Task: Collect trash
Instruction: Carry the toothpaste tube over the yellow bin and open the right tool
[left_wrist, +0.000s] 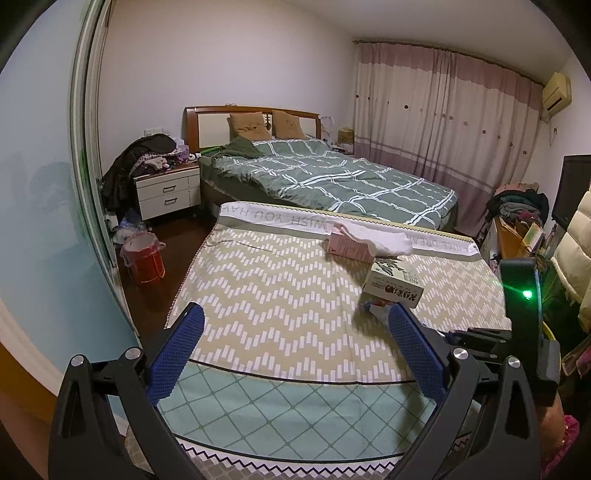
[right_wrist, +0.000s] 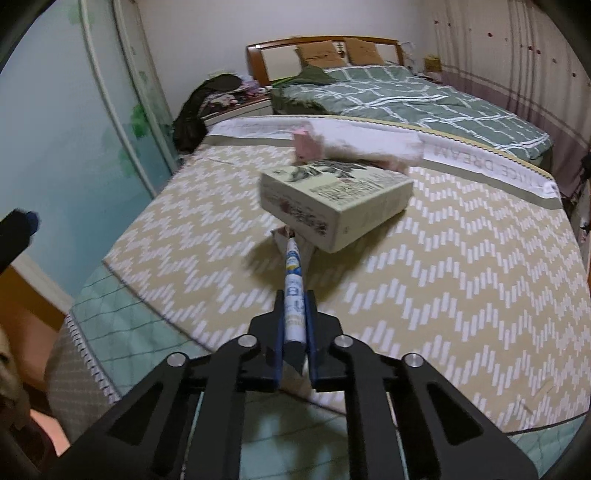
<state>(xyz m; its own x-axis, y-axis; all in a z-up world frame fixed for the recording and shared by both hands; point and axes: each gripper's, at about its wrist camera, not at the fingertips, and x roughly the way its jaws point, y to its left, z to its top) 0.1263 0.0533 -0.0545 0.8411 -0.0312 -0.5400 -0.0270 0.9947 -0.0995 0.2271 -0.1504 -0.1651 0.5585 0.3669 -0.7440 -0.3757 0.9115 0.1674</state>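
The right gripper (right_wrist: 294, 317) is clamped on a flattened wrapper (right_wrist: 293, 273); its far end lies under the cream box (right_wrist: 334, 201), so lifting may tip that box or tear the wrapper; the left gripper (left_wrist: 295, 354) hangs spread and empty; beyond sits a pink carton (left_wrist: 349, 248); the red bin (left_wrist: 144, 258) stands on the floor.

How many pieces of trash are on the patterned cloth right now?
3. A flat wrapper clamped in the right gripper, a cream box just behind it, and a pink box farther back under a white tissue. More may be hidden.
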